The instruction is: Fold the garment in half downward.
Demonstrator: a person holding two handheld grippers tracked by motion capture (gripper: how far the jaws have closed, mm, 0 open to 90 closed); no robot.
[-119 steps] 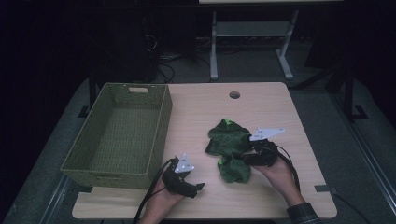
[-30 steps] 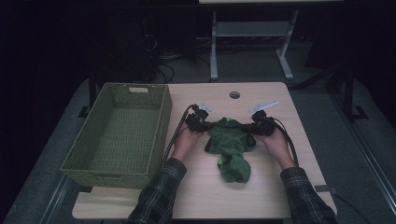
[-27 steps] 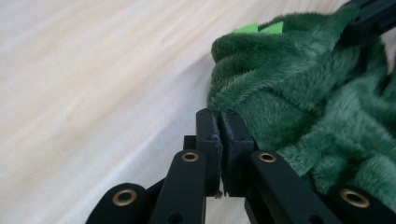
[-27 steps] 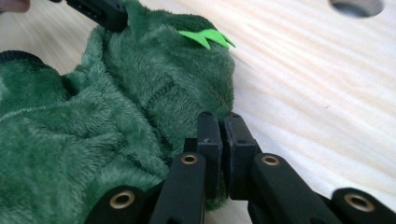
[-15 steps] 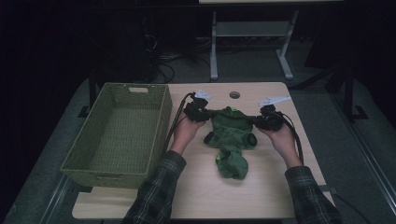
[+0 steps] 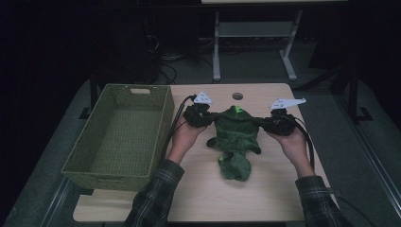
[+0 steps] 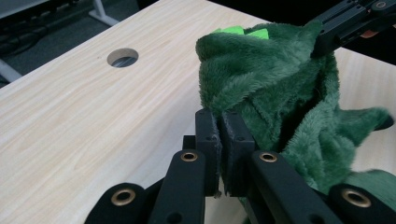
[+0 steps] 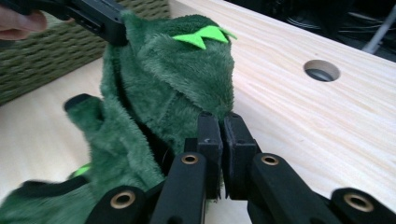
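Tension matters here: both claws, left claw (image 6: 204,117) and right claw (image 6: 269,124), pinch opposite edges of the green plush garment (image 6: 235,137) above the table (image 6: 198,189). Raise both hands evenly, so the cloth hangs flat beside the basket (image 6: 124,137).

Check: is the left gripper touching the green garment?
Touching. In the left gripper view, the left gripper has its jaws shut on a fold of the green garment; the fleece runs straight into the pads with no gap.
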